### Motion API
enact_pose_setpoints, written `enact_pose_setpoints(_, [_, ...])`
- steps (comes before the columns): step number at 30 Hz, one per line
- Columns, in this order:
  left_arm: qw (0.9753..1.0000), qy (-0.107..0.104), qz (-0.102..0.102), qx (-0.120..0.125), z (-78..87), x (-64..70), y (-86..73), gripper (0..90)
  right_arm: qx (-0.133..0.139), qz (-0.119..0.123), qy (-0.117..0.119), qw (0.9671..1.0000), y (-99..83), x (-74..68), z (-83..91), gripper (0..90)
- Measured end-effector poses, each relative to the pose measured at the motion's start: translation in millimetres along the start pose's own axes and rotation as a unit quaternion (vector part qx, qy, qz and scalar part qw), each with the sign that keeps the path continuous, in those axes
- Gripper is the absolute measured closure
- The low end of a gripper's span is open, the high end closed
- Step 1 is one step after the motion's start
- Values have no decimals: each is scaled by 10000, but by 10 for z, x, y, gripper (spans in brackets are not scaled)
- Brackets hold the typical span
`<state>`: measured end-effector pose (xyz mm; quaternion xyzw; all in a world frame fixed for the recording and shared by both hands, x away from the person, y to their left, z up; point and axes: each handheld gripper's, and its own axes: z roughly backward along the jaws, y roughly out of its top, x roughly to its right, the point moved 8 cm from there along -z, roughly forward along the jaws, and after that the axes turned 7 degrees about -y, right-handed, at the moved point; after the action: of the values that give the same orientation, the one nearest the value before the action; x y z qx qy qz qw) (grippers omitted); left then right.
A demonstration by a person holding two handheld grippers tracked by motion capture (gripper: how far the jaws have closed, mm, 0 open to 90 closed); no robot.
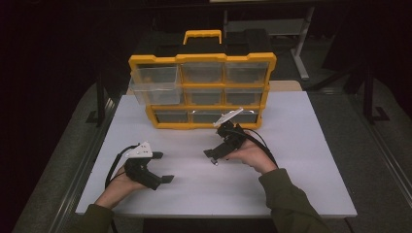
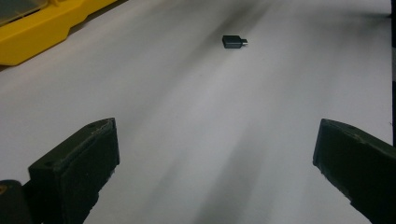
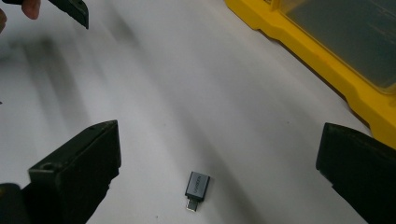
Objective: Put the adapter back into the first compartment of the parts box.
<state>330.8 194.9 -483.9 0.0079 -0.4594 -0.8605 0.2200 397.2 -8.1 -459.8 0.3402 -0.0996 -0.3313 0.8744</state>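
Note:
A small dark grey USB adapter [image 3: 197, 185] lies flat on the white table [image 1: 194, 189], its metal plug toward the camera in the right gripper view. My right gripper [image 3: 217, 172] hovers over the adapter [image 1: 215, 162], open, jaws wide on either side without touching it. My left gripper [image 1: 163, 167] rests low at the table's left front, open and empty. In the left gripper view [image 2: 215, 172] the adapter [image 2: 233, 41] lies well ahead on the bare table.
A yellow drawer organiser [image 1: 201, 92] with clear drawers stands upright at the back centre; its top-left drawer [image 1: 154, 82] is pulled out. Its yellow base [image 3: 327, 60] lies right of the right gripper. The table edges run close behind both forearms.

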Motion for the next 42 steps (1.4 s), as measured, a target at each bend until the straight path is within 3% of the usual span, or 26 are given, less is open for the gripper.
enact_pose_setpoints(14, [10000,14,-5,7,8,2,-1,0,-90,88,22,9999,14,-59,-94,0])
enact_pose_setpoints(31, [10000,14,-14,-6,1,3,-2,0,-436,278,64,9986,-112,-124,-183,10])
enact_pose_setpoints(42, [10000,16,-12,2,0,5,1,0,-569,381,22,9977,-161,-123,-193,159])
